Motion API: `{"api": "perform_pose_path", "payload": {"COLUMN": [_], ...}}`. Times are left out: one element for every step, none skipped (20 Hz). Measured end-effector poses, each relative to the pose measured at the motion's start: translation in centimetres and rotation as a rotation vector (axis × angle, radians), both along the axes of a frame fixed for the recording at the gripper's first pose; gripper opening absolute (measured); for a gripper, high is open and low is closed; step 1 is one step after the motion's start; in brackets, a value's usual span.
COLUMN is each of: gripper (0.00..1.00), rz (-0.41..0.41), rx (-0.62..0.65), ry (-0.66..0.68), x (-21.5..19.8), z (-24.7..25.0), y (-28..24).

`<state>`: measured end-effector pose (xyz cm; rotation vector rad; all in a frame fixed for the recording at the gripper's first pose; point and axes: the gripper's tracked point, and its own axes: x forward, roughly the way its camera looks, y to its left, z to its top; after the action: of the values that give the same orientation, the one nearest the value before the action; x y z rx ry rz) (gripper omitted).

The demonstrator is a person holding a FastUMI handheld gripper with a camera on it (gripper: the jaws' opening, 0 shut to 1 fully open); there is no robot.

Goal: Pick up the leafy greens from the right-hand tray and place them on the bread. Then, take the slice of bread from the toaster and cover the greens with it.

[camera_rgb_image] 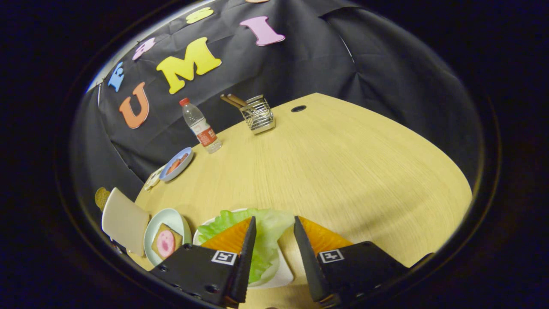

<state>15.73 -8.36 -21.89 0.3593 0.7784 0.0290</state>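
With the gripper (274,227) held open, its fingers apart above the one leaf of greens (268,231) on the white tray (283,277), a thin, limp, easily crumpled leaf is expected, best pinched at its thick middle, while one bread slice (124,221) in the toaster and one on the plate (165,240) are counted.
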Motion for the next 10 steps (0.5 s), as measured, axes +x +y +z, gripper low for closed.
{"api": "perform_pose_path", "payload": {"gripper": [0.45, 0.42, 0.29, 0.20, 0.10, 0.01, 0.01, 0.01, 0.00, 0.00], "rz": [0.000, 0.000, -0.004, -0.003, 0.010, 0.029, 0.044, 0.050, 0.060, 0.071], "rx": [-0.002, -0.008, -0.021, -0.033, -0.033, -0.028, -0.023, -0.022, -0.021, -0.022], "ry": [-0.005, -0.019, -0.039, -0.050, -0.061, -0.071, -0.087, -0.103, -0.115, -0.123], "x": [0.0, 0.1, 0.2, 0.2, 0.1, -0.1, -0.2, -0.2, -0.5, -0.7], "z": [0.2, 0.5, 1.0, 1.4, 1.7, 2.2, 2.6, 3.2, 3.5, 3.9], "y": [-0.1, -0.3, -0.5, -0.6, -0.2, 0.2, 0.4, 0.4, 0.7, 1.0]}}
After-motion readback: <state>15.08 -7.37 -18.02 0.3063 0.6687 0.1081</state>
